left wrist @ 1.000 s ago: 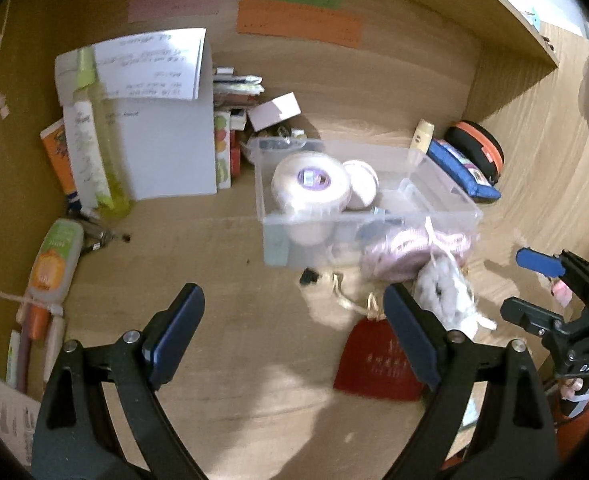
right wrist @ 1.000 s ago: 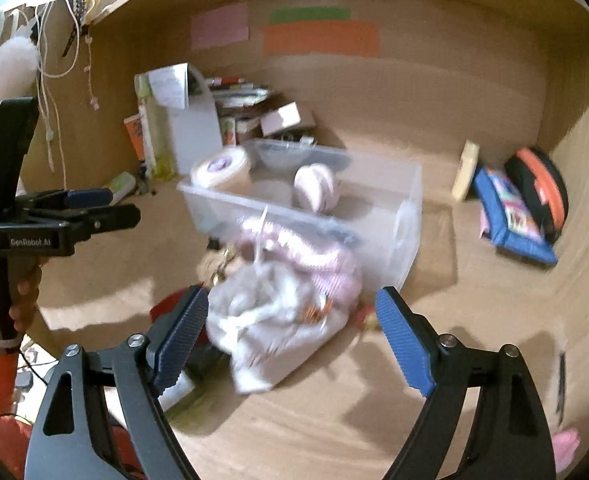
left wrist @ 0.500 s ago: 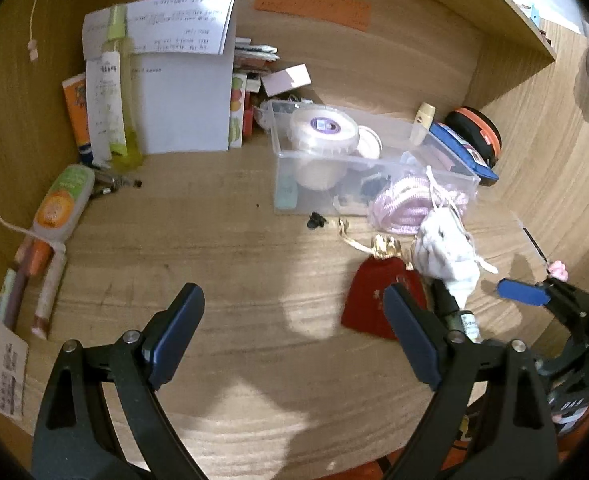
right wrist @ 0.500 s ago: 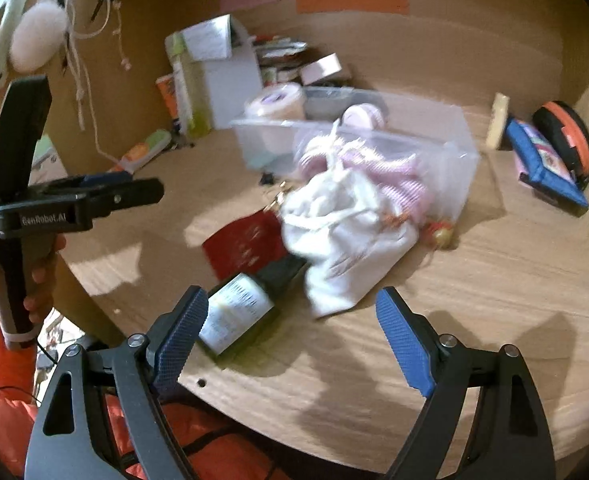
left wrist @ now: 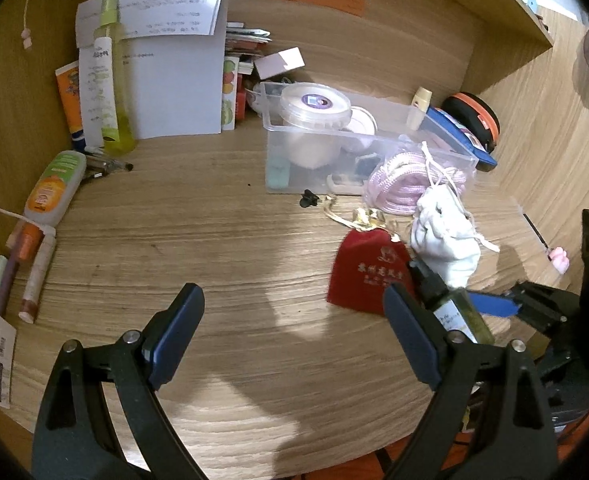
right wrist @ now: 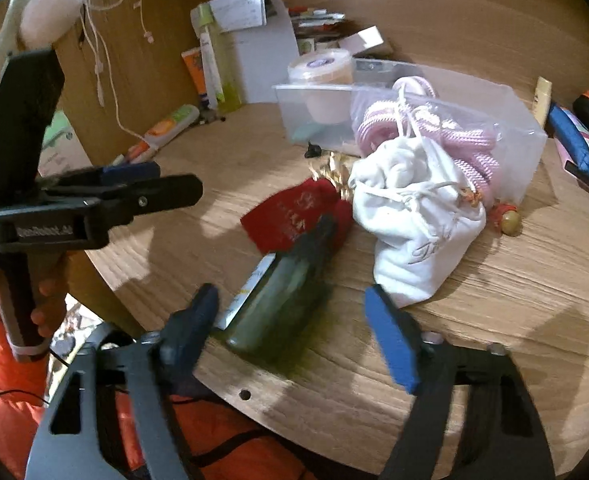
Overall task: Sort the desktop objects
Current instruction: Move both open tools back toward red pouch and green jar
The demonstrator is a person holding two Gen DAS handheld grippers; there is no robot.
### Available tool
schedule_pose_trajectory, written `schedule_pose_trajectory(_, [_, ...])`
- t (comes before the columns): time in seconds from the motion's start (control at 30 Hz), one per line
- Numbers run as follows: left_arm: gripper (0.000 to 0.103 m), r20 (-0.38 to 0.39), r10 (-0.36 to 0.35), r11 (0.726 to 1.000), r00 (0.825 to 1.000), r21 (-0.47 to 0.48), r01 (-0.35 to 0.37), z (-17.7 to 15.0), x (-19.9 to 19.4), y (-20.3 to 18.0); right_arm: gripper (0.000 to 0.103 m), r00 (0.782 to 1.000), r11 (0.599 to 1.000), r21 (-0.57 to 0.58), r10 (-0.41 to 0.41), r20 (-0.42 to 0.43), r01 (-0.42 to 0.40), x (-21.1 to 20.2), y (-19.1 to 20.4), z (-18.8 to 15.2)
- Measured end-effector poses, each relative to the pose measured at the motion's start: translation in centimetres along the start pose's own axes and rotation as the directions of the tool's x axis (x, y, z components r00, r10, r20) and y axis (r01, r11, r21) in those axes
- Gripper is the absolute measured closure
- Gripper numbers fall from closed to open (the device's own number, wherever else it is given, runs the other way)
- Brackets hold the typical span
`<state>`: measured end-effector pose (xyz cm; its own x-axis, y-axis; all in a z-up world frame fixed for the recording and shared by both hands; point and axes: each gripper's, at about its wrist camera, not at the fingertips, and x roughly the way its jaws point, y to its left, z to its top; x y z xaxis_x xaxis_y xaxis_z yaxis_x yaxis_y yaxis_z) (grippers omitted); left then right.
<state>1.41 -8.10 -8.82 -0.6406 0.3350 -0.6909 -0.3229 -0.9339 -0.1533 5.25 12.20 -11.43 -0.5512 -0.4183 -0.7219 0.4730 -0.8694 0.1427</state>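
Item: green glass bottle (right wrist: 282,300), lying on its side at the surface's (right wrist: 514,300) near edge, cap end over a red pouch (right wrist: 290,216).
Right gripper (right wrist: 294,328) — fingers closing around the bottle, not visibly pressing yet.
Left gripper (left wrist: 290,336) — fingers wide, empty.
Risk: the round bottle may roll off the near edge.
Crowding: white drawstring bag (right wrist: 418,224) just beside; clear bin (right wrist: 526,148) behind.

Warm, dim indoor light is seen throughout, with bright patches and soft shadows cast across the desk (left wrist: 198,248). Heavy fisheye bending and black corners are noted. The right wrist view is smeared; the green bottle (right wrist: 282,300) is blurred.
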Motion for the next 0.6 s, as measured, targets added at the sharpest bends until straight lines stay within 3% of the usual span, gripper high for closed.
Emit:
schedule_pose_trajectory(0.13, [0.011, -0.020, -0.009, 1.000, 1.000, 0.008, 0.009, 0.1, 0.8, -0.5, 0.062, 1.000, 1.000, -0.002, -0.027, 0.008, 0.027, 0.4, -0.2, -0.1])
schedule_pose_trajectory(0.6, [0.011, -0.124, -0.047, 0.994, 0.991, 0.096, 0.059, 1.7, 5.6, -4.2, 0.065, 0.988, 0.998, 0.017, -0.069, 0.139, 0.068, -5.3, -2.5, 0.1])
